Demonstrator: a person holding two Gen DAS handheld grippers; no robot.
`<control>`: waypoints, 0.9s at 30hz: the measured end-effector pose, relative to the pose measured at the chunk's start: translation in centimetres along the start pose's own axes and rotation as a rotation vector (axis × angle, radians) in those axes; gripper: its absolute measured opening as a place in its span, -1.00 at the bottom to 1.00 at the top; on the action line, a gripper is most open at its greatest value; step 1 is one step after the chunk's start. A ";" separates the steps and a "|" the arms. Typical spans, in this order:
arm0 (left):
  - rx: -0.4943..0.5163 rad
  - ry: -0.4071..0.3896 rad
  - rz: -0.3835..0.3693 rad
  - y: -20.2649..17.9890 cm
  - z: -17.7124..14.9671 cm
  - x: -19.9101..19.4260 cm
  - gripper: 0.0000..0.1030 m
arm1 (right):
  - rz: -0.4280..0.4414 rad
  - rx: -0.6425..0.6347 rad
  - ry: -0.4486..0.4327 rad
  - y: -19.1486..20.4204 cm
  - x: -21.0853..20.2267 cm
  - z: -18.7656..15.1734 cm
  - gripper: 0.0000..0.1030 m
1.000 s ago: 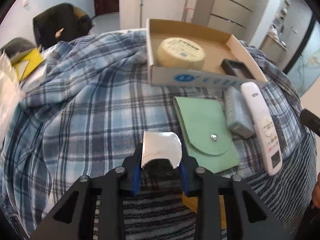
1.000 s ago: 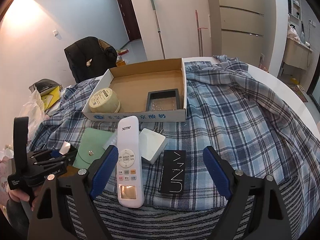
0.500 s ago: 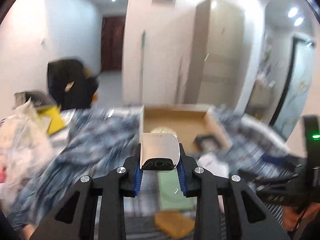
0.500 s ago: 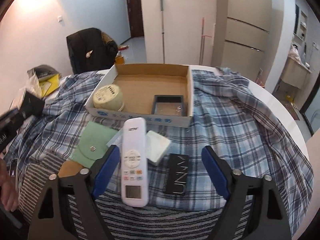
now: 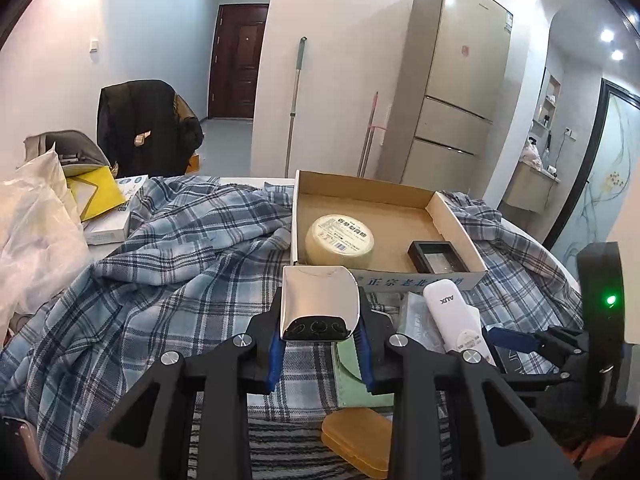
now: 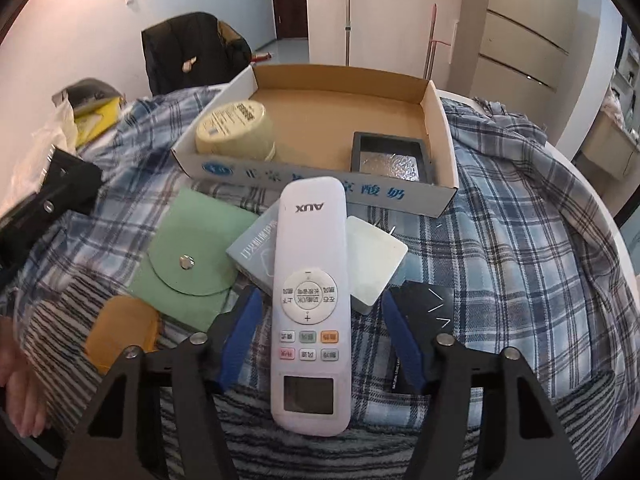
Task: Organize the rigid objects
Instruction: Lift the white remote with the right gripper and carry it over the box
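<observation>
White remote, light, stiff, slick: right gripper closing around its mid-body; left gripper clamping a shiny metal case.

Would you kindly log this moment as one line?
left tool: holds shiny metal piece | right tool: closing around white remote, pads clear | cardboard box: ahead

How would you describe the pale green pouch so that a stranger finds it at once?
Find the open cardboard box on the plaid cloth. Just in front of its left corner lies the flat pale green pouch, left of the white remote control. Only it has a rounded flap with a silver snap.
</observation>
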State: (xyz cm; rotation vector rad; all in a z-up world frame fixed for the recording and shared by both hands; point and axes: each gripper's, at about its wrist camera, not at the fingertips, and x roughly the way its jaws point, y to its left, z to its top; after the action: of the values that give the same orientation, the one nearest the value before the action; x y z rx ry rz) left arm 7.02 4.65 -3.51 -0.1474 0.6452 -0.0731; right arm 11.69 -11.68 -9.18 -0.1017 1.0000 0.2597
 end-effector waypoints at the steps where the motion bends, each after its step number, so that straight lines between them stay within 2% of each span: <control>1: -0.001 0.002 0.001 0.1 0.0 0.0 -0.38 | -0.008 0.001 0.006 0.1 0.3 -0.1 0.12; 4: -0.008 0.006 0.003 0.3 0.0 0.1 -0.38 | -0.043 -0.006 -0.012 0.3 0.4 -0.4 0.01; 6: -0.009 0.010 0.005 0.4 0.0 0.2 -0.38 | -0.044 0.004 -0.027 0.0 0.1 -0.6 -0.23; 10: -0.012 0.008 0.012 0.4 0.0 0.2 -0.38 | 0.005 0.065 -0.024 -1.4 -0.1 -0.5 -0.24; 14: -0.029 -0.001 -0.014 0.4 0.3 -0.7 -0.38 | -0.003 0.070 -0.059 -2.2 -1.7 -0.4 -0.24; 18: -0.032 -0.012 -0.021 -0.6 0.4 -2.5 -0.38 | 0.067 0.089 -0.092 -3.1 -3.8 -0.2 -0.24; 23: 0.022 -0.012 -0.017 -2.5 1.4 -4.5 -0.38 | 0.033 0.067 -0.140 -3.8 -6.2 0.2 -0.24; 27: 0.077 -0.046 -0.019 -4.2 2.4 -6.1 -0.38 | 0.031 0.063 -0.176 -4.9 -8.2 1.3 -0.24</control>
State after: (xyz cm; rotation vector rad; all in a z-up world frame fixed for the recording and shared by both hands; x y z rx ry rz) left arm 3.55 1.43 2.69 -0.0804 0.5940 -0.1124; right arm 9.82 -17.57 -1.77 -0.0060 0.8343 0.2603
